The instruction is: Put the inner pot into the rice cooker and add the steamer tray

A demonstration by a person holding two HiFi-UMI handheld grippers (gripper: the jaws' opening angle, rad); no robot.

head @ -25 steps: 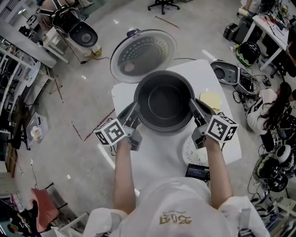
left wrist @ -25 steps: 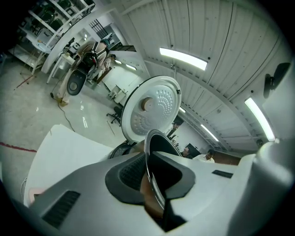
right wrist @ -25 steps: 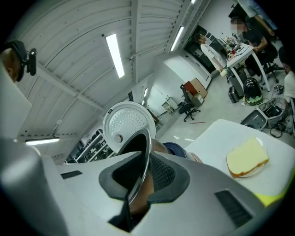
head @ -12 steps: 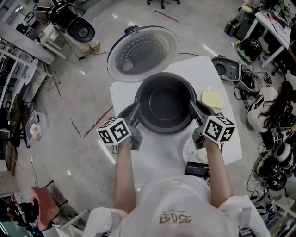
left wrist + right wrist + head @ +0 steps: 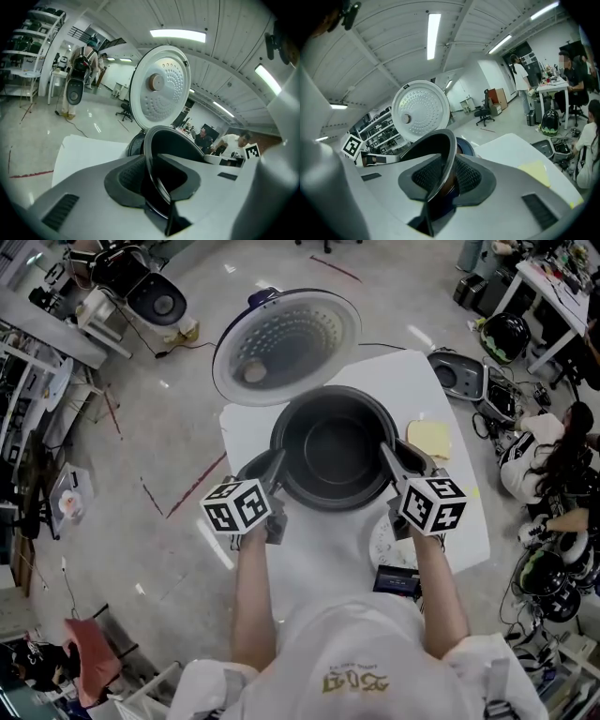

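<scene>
Head view showed the pot [image 5: 330, 451] seated inside the cooker [image 5: 247, 467], its lid [image 5: 286, 345] raised behind. The left gripper [image 5: 275, 465] and right gripper [image 5: 389, 457] straddled opposite sides of the pot's rim, their jaws just opened and slack. Withdrawing before they cleared could snag the rim and tip the pot.

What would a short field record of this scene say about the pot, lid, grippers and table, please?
inner pot: empty, sitting in the rice cooker
lid: open, tipped back behind the pot
left gripper: jaws have just been opening, pot rim between them, not clamped
right gripper: likewise, at the opposite rim
table: white, yellow pad beside the cooker
</scene>
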